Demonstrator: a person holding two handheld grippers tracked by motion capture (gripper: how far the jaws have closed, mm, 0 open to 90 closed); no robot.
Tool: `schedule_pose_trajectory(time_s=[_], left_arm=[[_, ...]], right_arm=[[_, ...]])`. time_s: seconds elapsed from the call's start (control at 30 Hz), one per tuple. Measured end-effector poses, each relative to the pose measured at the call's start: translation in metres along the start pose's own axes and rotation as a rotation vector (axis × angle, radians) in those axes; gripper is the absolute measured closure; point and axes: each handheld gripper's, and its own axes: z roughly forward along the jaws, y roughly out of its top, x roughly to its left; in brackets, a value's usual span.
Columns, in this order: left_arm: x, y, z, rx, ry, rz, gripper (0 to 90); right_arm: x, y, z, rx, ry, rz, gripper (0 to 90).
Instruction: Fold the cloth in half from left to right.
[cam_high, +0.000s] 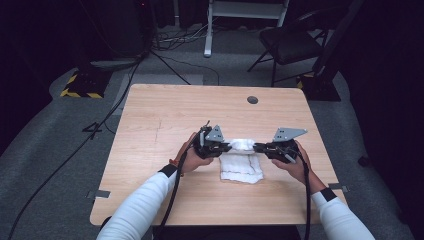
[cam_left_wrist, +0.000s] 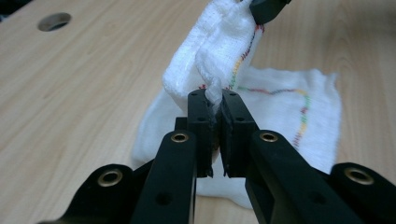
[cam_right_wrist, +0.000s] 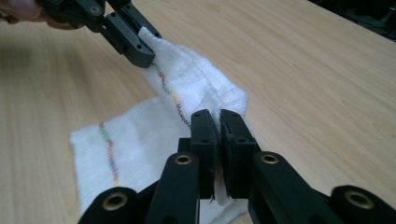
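Dark floor and cables ring the wooden table (cam_high: 150, 115). From the high view, the white cloth (cam_high: 241, 162) lies just past centre toward three o'clock, its far edge lifted between both grippers, long axis nine to three. From the left gripper view, the left gripper (cam_left_wrist: 214, 100) is clenched on one corner, the cloth rising toward one o'clock. From the right gripper view, the right gripper (cam_right_wrist: 215, 116) is clenched on the other corner, the fold running toward eleven.

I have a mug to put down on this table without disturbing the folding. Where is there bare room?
The far strip of the table, from its left edge to the round hole, is bare, as is the near strip between the sleeves. The middle is crowded: the left gripper and right gripper each pinch the white cloth.
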Motion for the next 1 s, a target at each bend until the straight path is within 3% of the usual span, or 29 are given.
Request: schedule_pose_trajectory(time_s=[0.2,0.27,0.5,1.0], left_arm=[[-0.017,-0.005,-0.001,0.046,-0.037,0.051,84.0],[-0.019,-0.006,-0.001,0.055,-0.041,0.063,84.1],[-0.033,-0.018,0.001,0.091,-0.073,0.077,83.9],[-0.047,-0.030,0.007,0.144,-0.072,0.100,82.0]], right_arm=[[0.014,-0.009,-0.005,0.040,0.033,-0.034,84.7],[0.017,-0.013,-0.005,0.045,0.050,-0.026,84.7],[0.027,-0.023,-0.002,0.074,0.072,-0.035,84.4],[0.037,-0.039,-0.003,0.129,0.069,-0.049,83.3]])
